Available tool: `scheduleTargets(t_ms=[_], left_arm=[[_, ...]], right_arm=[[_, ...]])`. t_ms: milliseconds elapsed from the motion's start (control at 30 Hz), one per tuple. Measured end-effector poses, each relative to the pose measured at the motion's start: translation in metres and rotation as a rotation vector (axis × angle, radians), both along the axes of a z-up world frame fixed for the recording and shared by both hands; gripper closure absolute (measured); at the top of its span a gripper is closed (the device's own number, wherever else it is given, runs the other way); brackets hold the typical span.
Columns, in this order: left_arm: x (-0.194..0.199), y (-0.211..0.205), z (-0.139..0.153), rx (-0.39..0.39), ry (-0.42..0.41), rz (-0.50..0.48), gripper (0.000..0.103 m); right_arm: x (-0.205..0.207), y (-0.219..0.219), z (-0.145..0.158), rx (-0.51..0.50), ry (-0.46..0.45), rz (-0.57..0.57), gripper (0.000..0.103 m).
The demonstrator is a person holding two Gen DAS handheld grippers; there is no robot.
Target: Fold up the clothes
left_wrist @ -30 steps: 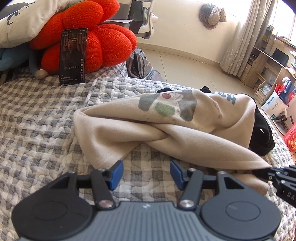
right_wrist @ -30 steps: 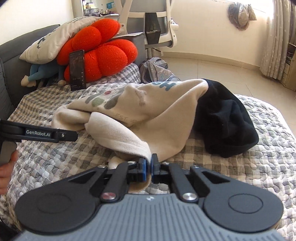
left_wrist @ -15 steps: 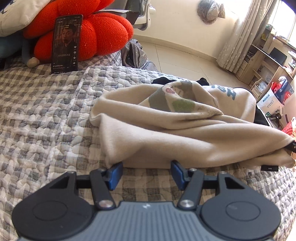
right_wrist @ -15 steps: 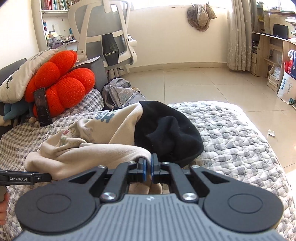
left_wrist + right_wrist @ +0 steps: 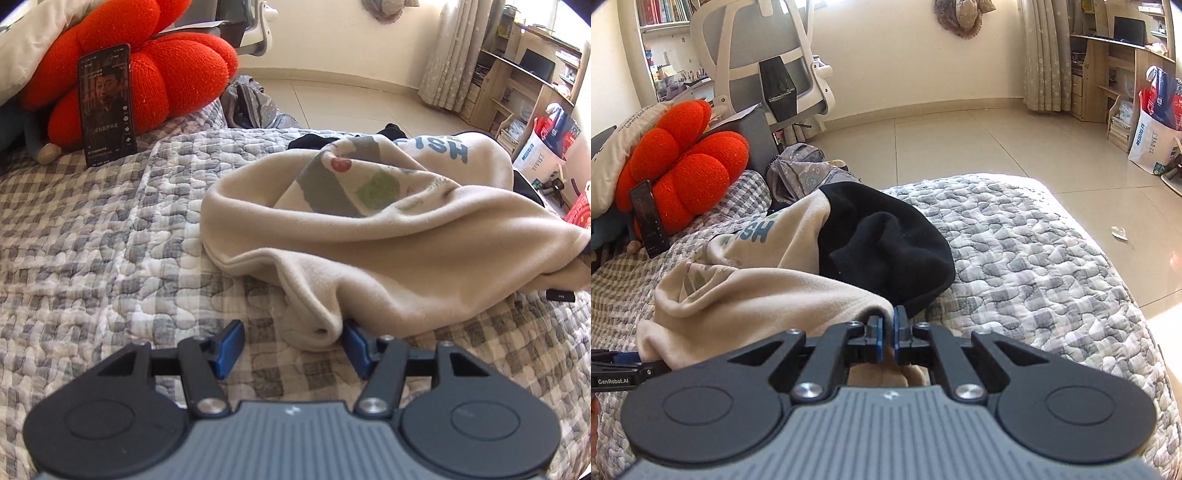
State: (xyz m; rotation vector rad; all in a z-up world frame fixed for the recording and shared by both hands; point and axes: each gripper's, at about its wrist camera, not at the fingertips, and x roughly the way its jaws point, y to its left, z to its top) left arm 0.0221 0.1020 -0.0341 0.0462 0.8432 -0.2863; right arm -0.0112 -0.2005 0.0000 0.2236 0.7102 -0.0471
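A beige sweatshirt (image 5: 424, 240) with a printed picture and blue letters lies bunched on the checked quilt (image 5: 92, 229). My left gripper (image 5: 293, 349) is open, and a hanging fold of the sweatshirt sits between its blue pads, close to the right one. My right gripper (image 5: 886, 334) is shut on an edge of the same sweatshirt (image 5: 768, 291), pulled taut toward it. A black garment (image 5: 886, 240) lies partly under the beige one. The left gripper's side (image 5: 617, 373) shows at the left edge of the right wrist view.
An orange plush cushion (image 5: 166, 70) with a phone (image 5: 107, 110) propped against it sits at the head of the bed. A grey bag (image 5: 805, 173) and office chair (image 5: 764, 62) stand beyond the bed. Tiled floor (image 5: 979, 144), a desk and bags lie to the right.
The right gripper has pulled the sweatshirt edge to the right and stretched it. The left gripper has moved in until a fold lies between its open pads.
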Motion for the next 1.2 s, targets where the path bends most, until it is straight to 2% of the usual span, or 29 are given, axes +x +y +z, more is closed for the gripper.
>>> scheduleTargets(t_ms=[33,67,100,133,200,300,500,700,800,933,1100,1200], left_arm=[[0.000,-0.002,-0.002,0.011,-0.003,-0.015,0.045],[0.000,-0.004,-0.003,0.021,-0.006,-0.031,0.054],[0.000,-0.006,-0.004,0.018,-0.002,-0.048,0.074],[0.000,-0.005,-0.003,-0.010,0.017,-0.061,0.083],[-0.001,-0.005,0.001,-0.028,0.044,-0.044,0.089],[-0.007,-0.003,0.015,-0.073,0.048,-0.022,0.091],[-0.042,0.013,0.063,-0.171,-0.041,0.022,0.091],[-0.067,0.028,0.085,-0.198,-0.020,0.050,0.091],[-0.075,0.029,0.087,-0.180,0.002,0.046,0.091],[-0.080,0.026,0.078,-0.112,0.057,0.012,0.091],[-0.086,0.022,0.066,-0.026,0.126,-0.031,0.091],[-0.089,0.020,0.059,0.025,0.167,-0.057,0.091]], right_arm=[[0.001,-0.001,-0.003,-0.001,0.010,0.000,0.098],[0.001,-0.002,-0.005,-0.001,0.017,0.000,0.098],[0.002,-0.002,-0.007,-0.001,0.025,-0.001,0.098],[0.002,-0.003,-0.008,-0.002,0.029,-0.002,0.098],[0.000,-0.004,-0.005,-0.002,0.024,-0.001,0.098],[-0.006,-0.004,0.003,-0.005,0.001,0.000,0.098],[-0.030,0.003,0.036,-0.055,-0.093,0.006,0.098],[-0.059,0.007,0.066,-0.086,-0.145,0.021,0.098],[-0.072,0.008,0.077,-0.096,-0.148,0.038,0.099],[-0.085,0.012,0.084,-0.127,-0.131,0.065,0.099],[-0.098,0.025,0.088,-0.155,-0.084,0.122,0.099],[-0.098,0.034,0.083,-0.171,-0.027,0.156,0.099]])
